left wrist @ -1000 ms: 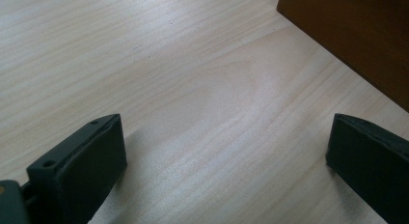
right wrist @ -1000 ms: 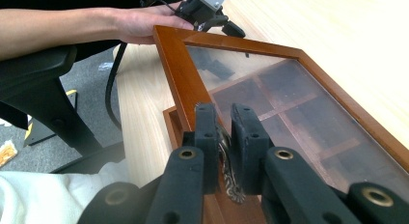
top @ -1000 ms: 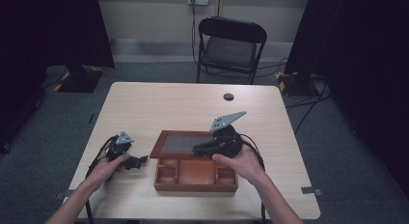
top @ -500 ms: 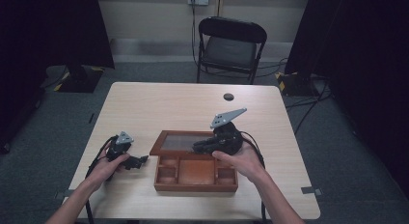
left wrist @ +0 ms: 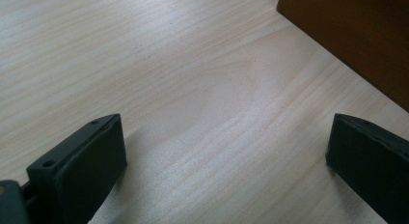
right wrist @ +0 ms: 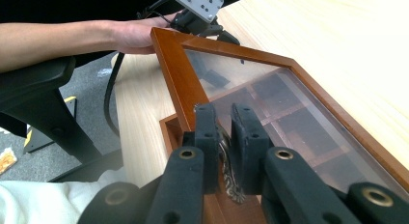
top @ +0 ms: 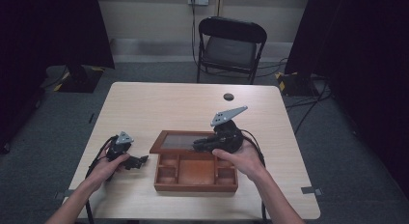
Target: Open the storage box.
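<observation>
Our left gripper rests on the table with its jaws spread wide on nothing, just left of the wooden box. Our right gripper is pinched on the small metal clasp of the box's glass lid, raised at mid-table. We can read no writing anywhere.

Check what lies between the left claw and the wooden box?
Nothing: in the high view, bare table separates the open left claw from the wooden box.
</observation>
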Tool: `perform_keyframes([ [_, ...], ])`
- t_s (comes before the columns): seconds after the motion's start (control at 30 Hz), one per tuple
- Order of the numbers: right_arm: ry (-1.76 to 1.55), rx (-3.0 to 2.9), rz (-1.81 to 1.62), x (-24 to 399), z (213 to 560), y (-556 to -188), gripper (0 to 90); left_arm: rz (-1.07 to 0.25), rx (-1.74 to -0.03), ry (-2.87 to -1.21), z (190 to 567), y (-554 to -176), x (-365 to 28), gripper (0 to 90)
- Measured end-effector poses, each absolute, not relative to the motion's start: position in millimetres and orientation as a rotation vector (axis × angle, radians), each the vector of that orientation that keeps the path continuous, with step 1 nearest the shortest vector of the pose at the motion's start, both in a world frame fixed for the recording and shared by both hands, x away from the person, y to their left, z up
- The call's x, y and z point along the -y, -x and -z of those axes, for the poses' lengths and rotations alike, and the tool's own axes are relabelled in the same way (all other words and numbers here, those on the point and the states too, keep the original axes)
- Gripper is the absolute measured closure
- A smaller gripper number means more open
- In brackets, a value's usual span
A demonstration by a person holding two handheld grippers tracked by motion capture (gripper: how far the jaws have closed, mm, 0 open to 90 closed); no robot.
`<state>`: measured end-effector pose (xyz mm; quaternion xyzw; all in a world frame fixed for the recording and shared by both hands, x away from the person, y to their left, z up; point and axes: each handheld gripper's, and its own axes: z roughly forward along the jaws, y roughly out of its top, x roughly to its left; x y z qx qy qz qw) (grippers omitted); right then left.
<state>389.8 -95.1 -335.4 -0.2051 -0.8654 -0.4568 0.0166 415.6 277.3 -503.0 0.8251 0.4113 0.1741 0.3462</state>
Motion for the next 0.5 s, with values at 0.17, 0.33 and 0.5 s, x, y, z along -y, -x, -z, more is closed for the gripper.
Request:
perform_keyframes([
  [0.17, 0.647, 2.682, 1.426, 95.4, 333.7, -392.0, 82.5, -0.452, -1.066, -2.143, 502.9, -415.6, -277.4, 0.0],
  [0.33, 0.655, 2.677, 1.429, 95.6, 331.7, -393.6, 82.5, -0.451, -1.068, -2.141, 503.0, -415.6, -277.2, 0.0],
  [0.5, 0.664, 2.673, 1.437, 96.0, 330.3, -395.1, 82.5, -0.453, -1.065, -2.144, 503.0, -415.6, -277.4, 0.0],
])
